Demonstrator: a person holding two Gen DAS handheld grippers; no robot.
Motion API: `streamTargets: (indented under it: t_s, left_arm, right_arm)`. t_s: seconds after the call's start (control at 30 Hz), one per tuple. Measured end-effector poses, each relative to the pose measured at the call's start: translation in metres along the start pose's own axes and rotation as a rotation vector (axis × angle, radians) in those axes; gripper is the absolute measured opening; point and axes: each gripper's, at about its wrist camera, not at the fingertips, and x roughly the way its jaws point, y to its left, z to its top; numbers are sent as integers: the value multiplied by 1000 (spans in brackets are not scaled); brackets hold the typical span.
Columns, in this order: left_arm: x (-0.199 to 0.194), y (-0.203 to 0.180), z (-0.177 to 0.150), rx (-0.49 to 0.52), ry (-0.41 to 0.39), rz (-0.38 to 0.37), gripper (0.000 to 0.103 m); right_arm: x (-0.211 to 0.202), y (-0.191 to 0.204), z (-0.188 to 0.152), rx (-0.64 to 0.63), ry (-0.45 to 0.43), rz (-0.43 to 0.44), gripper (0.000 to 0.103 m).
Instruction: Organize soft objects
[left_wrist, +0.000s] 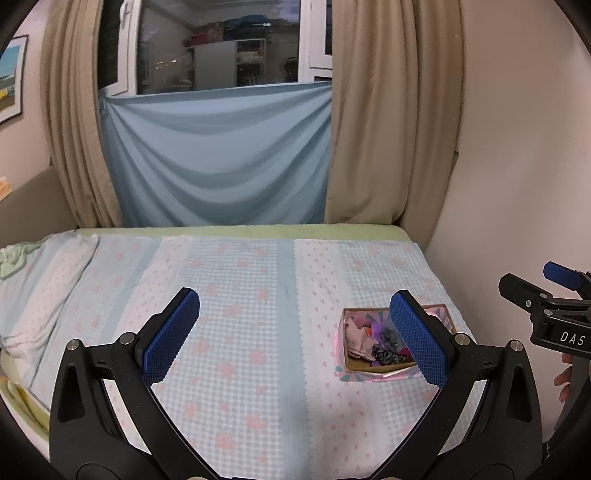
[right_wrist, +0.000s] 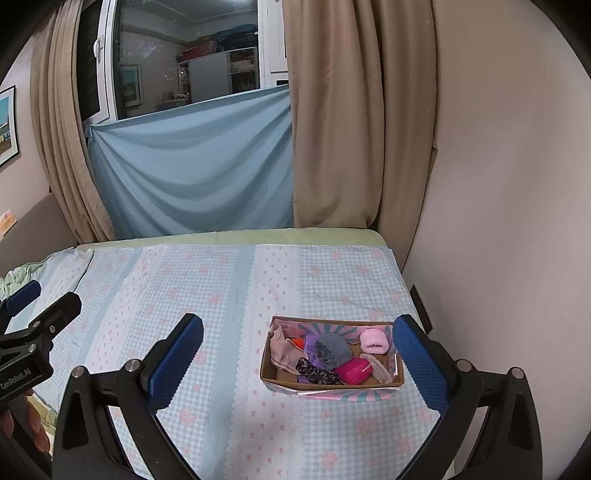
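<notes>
A small cardboard box (right_wrist: 397, 369) with a pink and teal patterned outside sits on the bed, right of middle. It holds several soft items: a beige cloth (right_wrist: 282, 352), a grey-blue piece (right_wrist: 334, 347), a magenta pouch (right_wrist: 352, 371), a fluffy pink item (right_wrist: 373, 340) and a dark patterned scrunchie (right_wrist: 317, 373). My right gripper (right_wrist: 297, 360) is open and empty, above the bed just short of the box. My left gripper (left_wrist: 295, 332) is open and empty; the box (left_wrist: 345, 363) lies behind its right finger. The right gripper (left_wrist: 546, 291) shows at that view's right edge.
The bed (right_wrist: 221, 295) has a light blue checked cover with pink flowers. A beige wall (right_wrist: 498, 221) runs along its right side. Tan curtains (right_wrist: 332, 129) and a hung blue sheet (right_wrist: 192, 173) stand behind the bed. A green cloth (left_wrist: 11, 258) lies at the far left.
</notes>
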Motion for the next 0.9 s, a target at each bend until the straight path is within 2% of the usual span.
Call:
streamTargets:
  t_s: [0.9]
  left_arm:
    - [-1, 2, 0, -4, -20, 13, 103]
  right_arm:
    - [1, 0, 5, -6, -1, 2, 102]
